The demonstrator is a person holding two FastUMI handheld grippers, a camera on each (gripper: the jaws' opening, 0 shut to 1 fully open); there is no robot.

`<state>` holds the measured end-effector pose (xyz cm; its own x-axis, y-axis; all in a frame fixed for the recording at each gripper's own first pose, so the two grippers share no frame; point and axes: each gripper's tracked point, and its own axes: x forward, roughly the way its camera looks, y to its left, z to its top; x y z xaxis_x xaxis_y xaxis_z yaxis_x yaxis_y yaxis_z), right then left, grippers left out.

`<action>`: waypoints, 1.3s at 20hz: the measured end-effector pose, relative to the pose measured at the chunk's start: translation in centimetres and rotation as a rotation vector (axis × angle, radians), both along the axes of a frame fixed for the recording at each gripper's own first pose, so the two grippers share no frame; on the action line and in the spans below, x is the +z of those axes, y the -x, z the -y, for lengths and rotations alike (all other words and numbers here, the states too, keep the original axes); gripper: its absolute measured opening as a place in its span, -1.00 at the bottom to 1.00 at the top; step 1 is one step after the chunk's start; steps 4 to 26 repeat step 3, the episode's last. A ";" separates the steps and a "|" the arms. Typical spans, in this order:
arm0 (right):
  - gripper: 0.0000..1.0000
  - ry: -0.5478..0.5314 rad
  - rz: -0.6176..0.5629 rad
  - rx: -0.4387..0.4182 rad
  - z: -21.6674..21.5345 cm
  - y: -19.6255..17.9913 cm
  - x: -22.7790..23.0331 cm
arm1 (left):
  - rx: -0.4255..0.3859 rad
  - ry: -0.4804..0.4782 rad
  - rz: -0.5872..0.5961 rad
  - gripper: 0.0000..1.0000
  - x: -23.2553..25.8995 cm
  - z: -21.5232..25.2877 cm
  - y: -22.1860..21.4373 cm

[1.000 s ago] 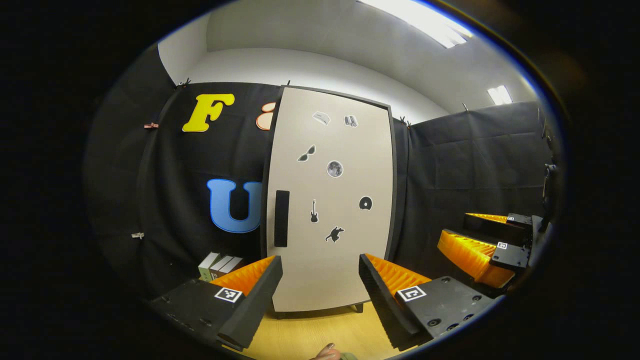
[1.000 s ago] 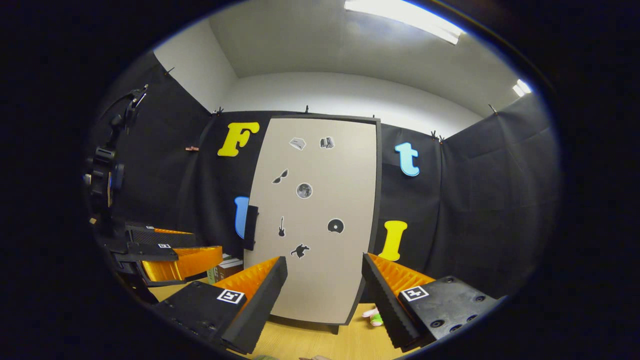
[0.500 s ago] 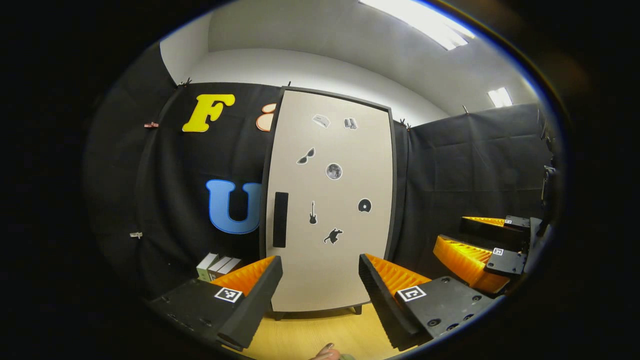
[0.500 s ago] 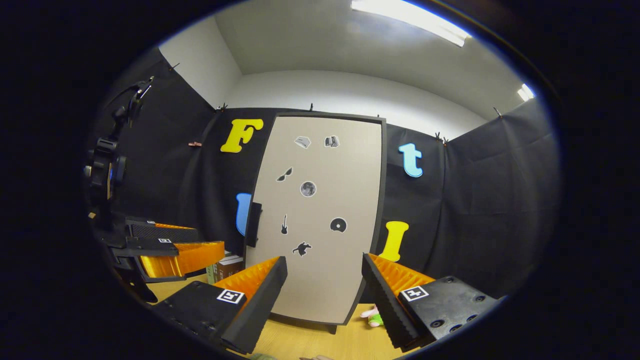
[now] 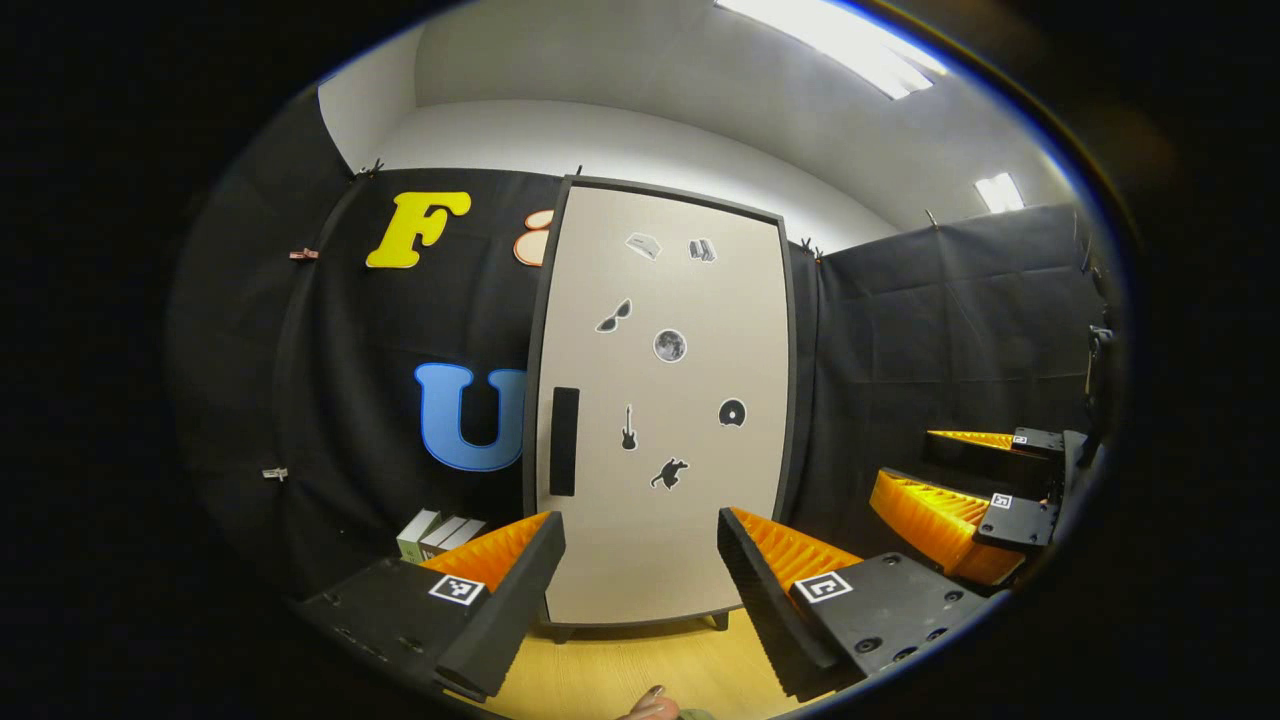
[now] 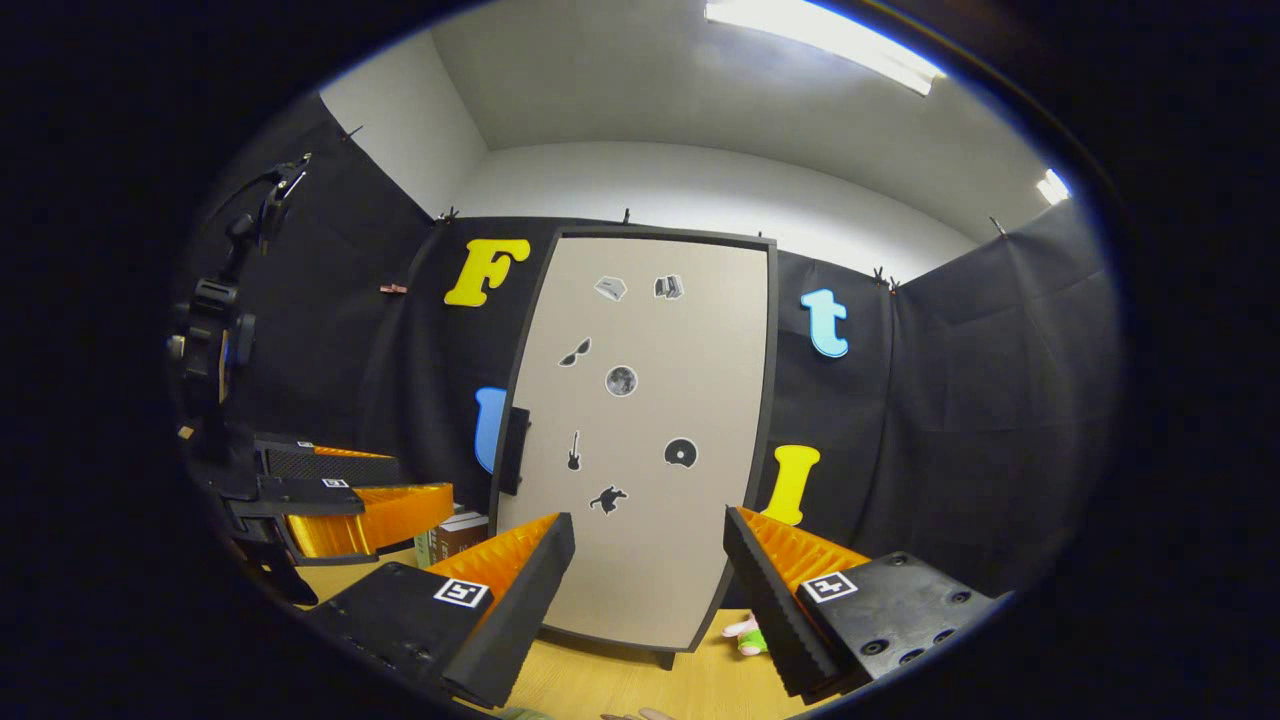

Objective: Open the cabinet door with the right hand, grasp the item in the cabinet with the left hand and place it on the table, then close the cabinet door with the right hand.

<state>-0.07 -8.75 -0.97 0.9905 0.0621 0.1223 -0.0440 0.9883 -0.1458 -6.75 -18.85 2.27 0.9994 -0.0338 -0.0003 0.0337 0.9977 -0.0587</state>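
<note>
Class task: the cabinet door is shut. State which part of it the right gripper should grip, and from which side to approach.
Grip the dark upright handle on the door. It is a narrow vertical bar standing proud of the door's left edge, so bring the right gripper in from the front, its open jaws either side of the bar.

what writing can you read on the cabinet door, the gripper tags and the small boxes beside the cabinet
None can be read.
cabinet door: no words, just picture stickers such as a guitar, sunglasses and a moon.
left gripper and right gripper: square coded tags, patterns with no readable words.
small boxes left of the cabinet: any print is too small to read.
</note>
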 end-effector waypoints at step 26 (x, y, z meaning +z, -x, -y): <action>0.94 -0.003 -0.003 0.006 -0.2 0.1 -0.1 | 0.002 -0.006 0.002 0.94 0.0 -0.1 0.0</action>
